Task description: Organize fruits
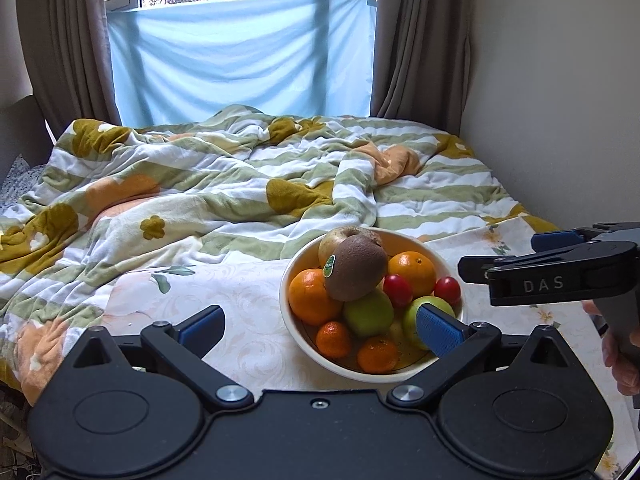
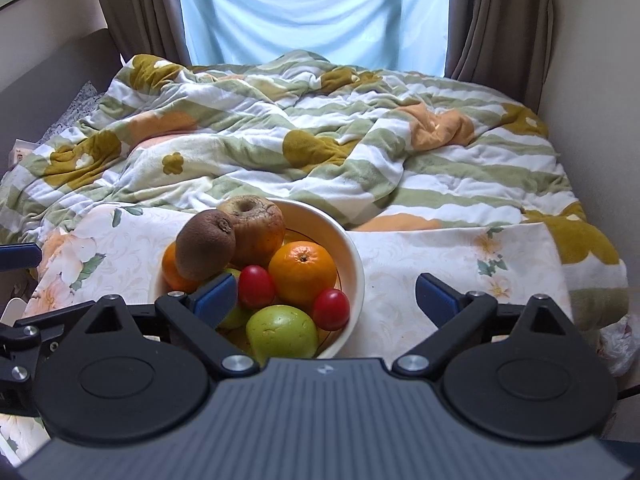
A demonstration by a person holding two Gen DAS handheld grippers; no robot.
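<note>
Sitting near the front of the cloth-covered surface (image 1: pixel 248 300), the cream bowl (image 1: pixel 290 312) holds all the fruit: a brown kiwi (image 1: pixel 356 268) on top of the pile, a wrinkled apple (image 1: pixel 340 240) behind it against the far rim, two oranges (image 1: pixel 412 272), two small red tomatoes (image 1: pixel 398 290), green apples (image 1: pixel 368 314) and two little tangerines (image 1: pixel 334 338) toward the near rim.

Both tools are spread wide with nothing between their pads. The left tool (image 1: pixel 320 328) hangs over the near side of the bowl; its right pad shows in front of a green apple at the rim, while its left pad is out over bare cloth. To the left of the bowl the cloth lies flat and free as far as the rumpled striped blanket (image 1: pixel 200 184), which crowds the far edge of the cloth just behind the bowl.

The right tool (image 2: pixel 326 300) straddles the bowl's right wall: its left pad shows over the fruit beside one tomato, its right pad over open cloth. From its view the cloth runs clear to the right until it drops away at the edge near the wall (image 2: pixel 592 80), where a plastic bag (image 2: pixel 618 344) lies lower down. A person's hand (image 1: pixel 620 356) grips the right tool's handle at the picture's edge.
</note>
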